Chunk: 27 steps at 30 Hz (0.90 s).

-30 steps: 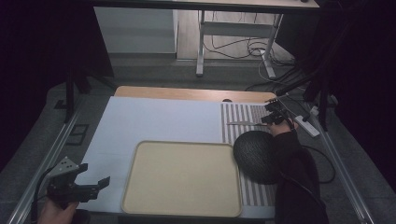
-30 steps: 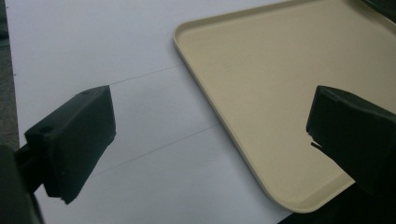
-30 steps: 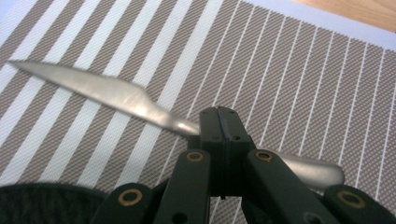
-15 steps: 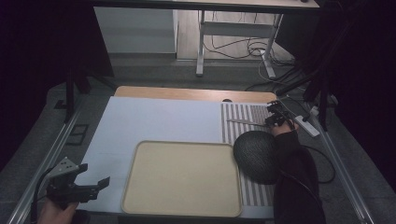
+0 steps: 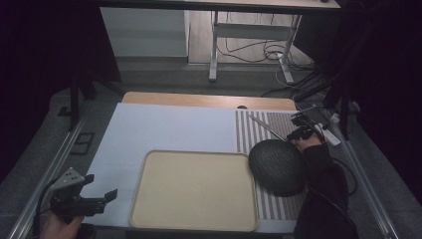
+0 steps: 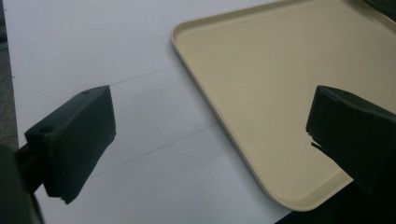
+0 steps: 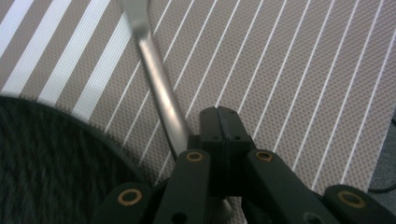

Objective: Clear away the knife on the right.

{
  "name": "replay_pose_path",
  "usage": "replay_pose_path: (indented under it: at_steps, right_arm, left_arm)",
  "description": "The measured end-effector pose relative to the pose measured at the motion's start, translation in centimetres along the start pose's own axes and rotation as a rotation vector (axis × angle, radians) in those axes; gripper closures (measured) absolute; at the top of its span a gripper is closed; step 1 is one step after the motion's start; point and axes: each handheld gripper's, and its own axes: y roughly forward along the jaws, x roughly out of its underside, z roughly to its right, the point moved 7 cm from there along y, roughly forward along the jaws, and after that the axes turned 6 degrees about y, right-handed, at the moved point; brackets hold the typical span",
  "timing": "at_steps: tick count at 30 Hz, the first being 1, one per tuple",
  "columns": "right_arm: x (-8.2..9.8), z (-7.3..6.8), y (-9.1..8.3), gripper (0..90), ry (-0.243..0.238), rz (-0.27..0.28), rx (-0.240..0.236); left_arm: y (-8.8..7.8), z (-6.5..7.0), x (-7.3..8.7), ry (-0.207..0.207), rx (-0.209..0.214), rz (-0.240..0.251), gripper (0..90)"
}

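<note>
At the near left corner of the table, the left gripper [image 5: 97,198] hovers low over the pale blue sheet [image 5: 164,129] with its jaws spread wide apart and nothing between them. The person's left hand [image 5: 59,228] grips it from below the frame edge, and a grey three-cornered plate sits on its top. From the left gripper view, the two black jaws frame the near left corner of the beige tray [image 6: 261,93], which lies flat on the sheet; one jaw stands over the sheet, the other over the tray's near rim.

Just right of the tray, a dark, round, textured dome-shaped object [image 5: 277,166] rests on the striped placemat [image 5: 251,132], its left side close to the tray's right edge. The person's right sleeve [image 5: 326,199] runs alongside it toward the far right.

Farther out on the placemat, the right gripper [image 5: 297,133] is brought together, its jaws pressed shut. In the right gripper view a slim metal utensil handle [image 7: 161,93] runs from beside the closed jaws away across the brown and white stripes; it passes just left of the jaw tips, and whether it is pinched by them cannot be told. The dark dome's edge [image 7: 56,158] shows at the lower left of that view.

Beyond the sheet, a strip of wooden tabletop [image 5: 209,100] shows, and past it the floor with table legs [image 5: 213,50] and loose cables [image 5: 259,50].
</note>
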Motion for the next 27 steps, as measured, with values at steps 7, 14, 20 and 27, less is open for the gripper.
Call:
replay_pose_path:
  at_steps: [7,14,20,27]
  right_arm:
    - [0.8,0.0,-0.4,90.0,0.028,-0.045,-0.047]
    - [0.4,-0.1,-0.9,80.7,0.028,-0.045,-0.024]
    - [-1.3,-0.7,-1.7,48.1,0.07,0.042,-0.041]
    - [-2.6,-1.6,-1.2,1.4,0.047,0.063,0.004]
  left_arm:
    - [0.1,0.0,0.0,0.004,0.003,-0.001,2.5]
    - [0.1,0.0,0.0,0.003,0.005,-0.001,2.6]
    - [0.1,0.0,0.0,-0.003,0.009,0.001,2.6]
    - [0.1,0.0,0.0,-0.003,0.01,-0.003,2.6]
